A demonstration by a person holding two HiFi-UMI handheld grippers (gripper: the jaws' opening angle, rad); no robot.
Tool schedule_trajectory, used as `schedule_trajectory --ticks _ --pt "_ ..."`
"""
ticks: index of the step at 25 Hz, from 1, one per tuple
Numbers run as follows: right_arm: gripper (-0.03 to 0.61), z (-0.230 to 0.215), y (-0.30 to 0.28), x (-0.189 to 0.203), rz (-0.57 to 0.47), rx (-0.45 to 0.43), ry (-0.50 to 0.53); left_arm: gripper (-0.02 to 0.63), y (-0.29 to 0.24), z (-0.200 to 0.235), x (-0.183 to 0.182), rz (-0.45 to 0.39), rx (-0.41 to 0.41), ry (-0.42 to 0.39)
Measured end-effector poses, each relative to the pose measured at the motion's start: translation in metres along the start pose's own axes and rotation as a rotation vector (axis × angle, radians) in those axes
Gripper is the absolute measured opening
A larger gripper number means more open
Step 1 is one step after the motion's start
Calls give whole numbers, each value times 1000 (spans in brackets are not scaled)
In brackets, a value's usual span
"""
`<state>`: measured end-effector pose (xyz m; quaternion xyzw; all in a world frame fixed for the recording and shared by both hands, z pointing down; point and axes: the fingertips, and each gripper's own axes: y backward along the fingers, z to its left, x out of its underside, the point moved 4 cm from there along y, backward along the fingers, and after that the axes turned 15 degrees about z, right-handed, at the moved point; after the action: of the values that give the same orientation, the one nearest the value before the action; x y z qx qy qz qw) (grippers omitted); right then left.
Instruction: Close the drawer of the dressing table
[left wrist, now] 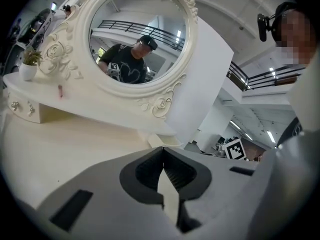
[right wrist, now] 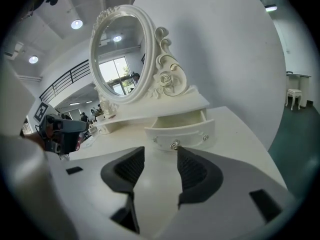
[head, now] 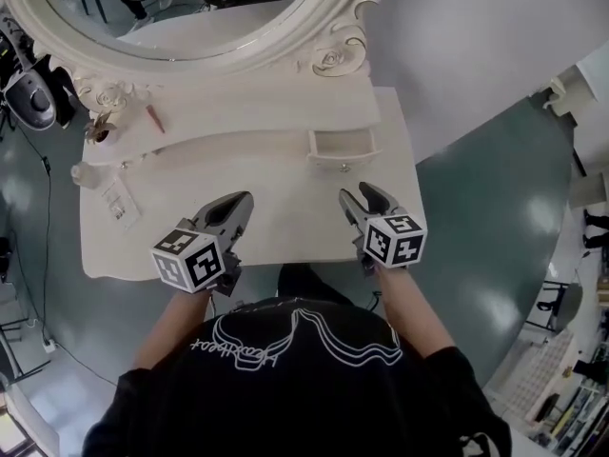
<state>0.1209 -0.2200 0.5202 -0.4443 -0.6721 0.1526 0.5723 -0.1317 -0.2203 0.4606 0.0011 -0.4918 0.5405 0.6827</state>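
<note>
step: approach phase, drawer [right wrist: 182, 129] untouched and sticking out, dead ahead of the right claw [right wrist: 161, 155]
right claw: jaws apart, holding nothing, knob [right wrist: 175, 145] just past the gap
left claw [left wrist: 162, 154]: jaws pressed together, empty
next move: I'd guess a square push on the drawer front
room: bare desk [head: 285, 208] ahead of the claw, desk edge close on its right

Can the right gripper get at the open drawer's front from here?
Probably yes: the right gripper has open jaws facing the drawer, its knob straight ahead, and only tabletop lies between them.
</note>
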Motion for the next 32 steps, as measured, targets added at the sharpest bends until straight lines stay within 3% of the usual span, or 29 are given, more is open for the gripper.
schedule_trajectory --ticks 12,23,32 --pt "161 -29 -51 -7 52 58 -20 5 -17 34 -4 27 -36 84" --pt "104 -29 -61 -11 51 55 -9 5 -30 35 -7 53 -23 97" --pt "103 -30 -61 -11 62 41 -10 5 -31 36 -5 57 -22 116"
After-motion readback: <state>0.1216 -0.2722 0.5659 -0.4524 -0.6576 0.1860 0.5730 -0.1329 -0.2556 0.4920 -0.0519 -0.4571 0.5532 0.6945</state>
